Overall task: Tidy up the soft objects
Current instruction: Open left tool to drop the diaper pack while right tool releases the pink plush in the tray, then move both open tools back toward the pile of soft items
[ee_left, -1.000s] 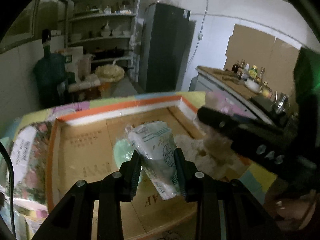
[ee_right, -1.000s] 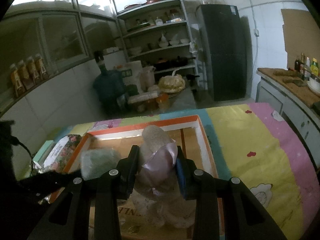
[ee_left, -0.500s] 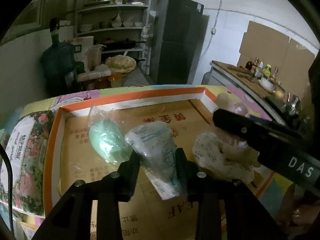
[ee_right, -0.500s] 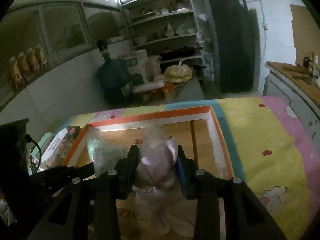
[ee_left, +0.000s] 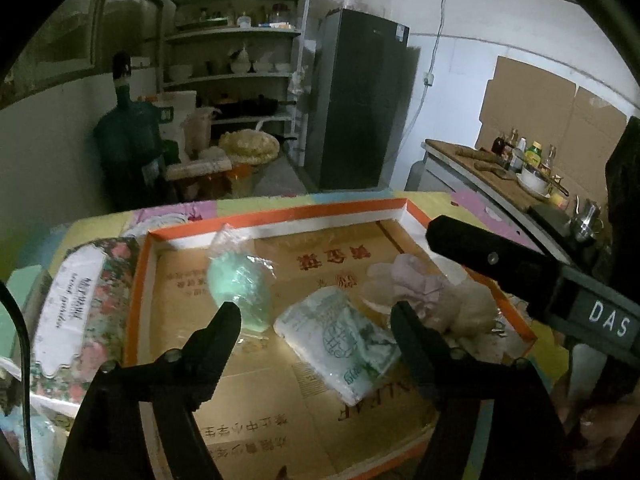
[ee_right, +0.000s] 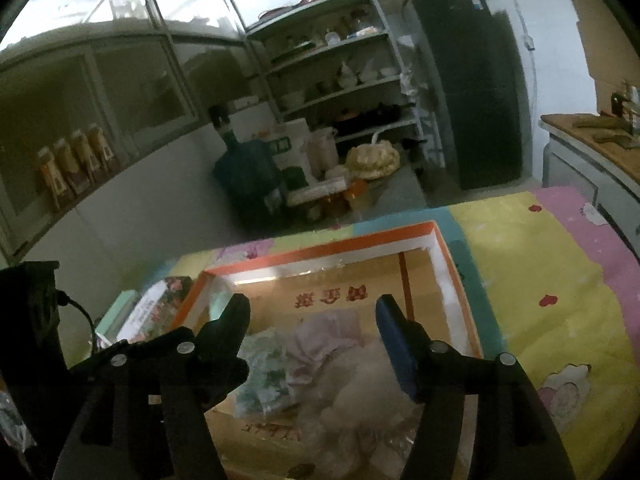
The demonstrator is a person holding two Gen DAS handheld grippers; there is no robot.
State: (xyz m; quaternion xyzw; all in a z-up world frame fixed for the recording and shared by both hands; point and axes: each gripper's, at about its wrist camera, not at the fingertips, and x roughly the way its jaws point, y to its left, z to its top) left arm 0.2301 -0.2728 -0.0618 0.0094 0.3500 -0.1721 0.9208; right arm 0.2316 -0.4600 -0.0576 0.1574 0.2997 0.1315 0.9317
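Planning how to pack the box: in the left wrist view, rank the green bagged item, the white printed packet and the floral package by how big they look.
1. floral package, outside the box
2. white printed packet
3. green bagged item

The last two look close; the packet lies nearer the camera, so that order is unsure.

bare box floor [ee_left: 248,412] near, bagged bundles [ee_left: 432,300] crowd right corner

L gripper [ee_left: 314,316] tilted down, jaws opening, wide apart, pads clear of anything. R gripper [ee_right: 312,312] also angled down, jaws opening, nothing pressed btwn pads. R gripper's black finger crosses the left wrist view's right side; a hand [ee_left: 596,416] behind it, prob. gripping the handle, too dark to tell.
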